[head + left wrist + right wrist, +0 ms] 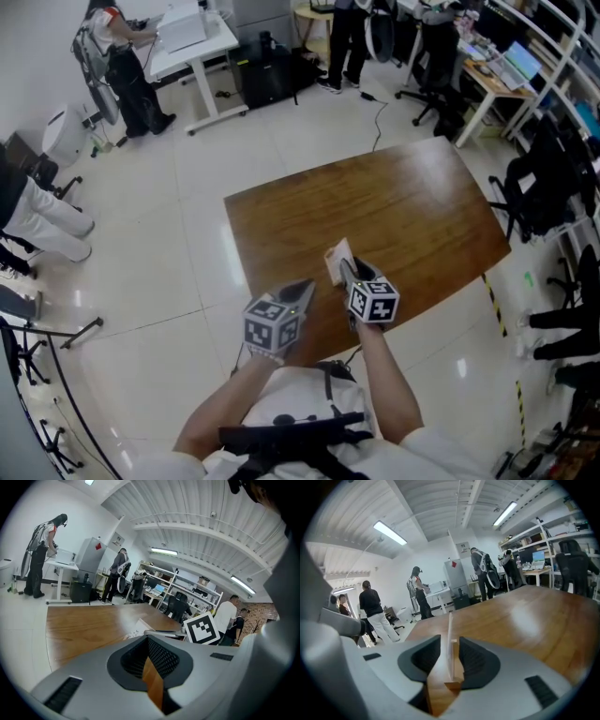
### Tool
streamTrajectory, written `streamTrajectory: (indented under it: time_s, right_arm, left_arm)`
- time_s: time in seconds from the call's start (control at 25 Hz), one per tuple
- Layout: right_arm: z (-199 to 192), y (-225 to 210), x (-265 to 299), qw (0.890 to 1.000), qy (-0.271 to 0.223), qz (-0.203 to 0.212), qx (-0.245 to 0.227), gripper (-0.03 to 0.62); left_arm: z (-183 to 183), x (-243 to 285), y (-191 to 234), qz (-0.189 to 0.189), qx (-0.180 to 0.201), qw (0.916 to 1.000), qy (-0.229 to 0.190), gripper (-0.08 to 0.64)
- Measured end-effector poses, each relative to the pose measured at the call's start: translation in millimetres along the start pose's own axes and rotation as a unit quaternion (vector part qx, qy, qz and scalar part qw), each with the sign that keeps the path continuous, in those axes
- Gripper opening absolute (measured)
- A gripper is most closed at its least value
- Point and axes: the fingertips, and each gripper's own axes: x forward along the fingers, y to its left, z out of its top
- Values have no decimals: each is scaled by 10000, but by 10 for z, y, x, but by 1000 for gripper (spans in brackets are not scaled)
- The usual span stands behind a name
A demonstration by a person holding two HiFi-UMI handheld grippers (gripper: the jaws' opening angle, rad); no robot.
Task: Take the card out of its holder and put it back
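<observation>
Right gripper view: our right tongs (450,642) pinch the card (449,623) edge-on, upright above the table (525,620). A tan piece (457,663) rests against it, perhaps its holder. Our left tongs (148,643) are closed on nothing and sit close by, probably waiting to help.

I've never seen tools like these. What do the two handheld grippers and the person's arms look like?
The left gripper and right gripper have smooth grey shells; each carries a cube with black-and-white square markers. The fingers are lined with dark ribbed pads. The person wears a white short-sleeved top with black straps.
</observation>
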Motion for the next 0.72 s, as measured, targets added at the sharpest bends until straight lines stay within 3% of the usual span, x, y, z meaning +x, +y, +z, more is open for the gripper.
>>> streamTrajectory:
  time_s: [0.48, 0.72]
  right_arm:
    - [-64, -47, 196, 9994, 150, -47, -302, 26]
    - [-47, -49, 209, 9993, 134, -65, -356, 26]
  left_arm:
    - [-49, 117, 102, 13, -133, 9999, 55, -11]
    - [-46, 129, 146, 9, -161, 9999, 54, -11]
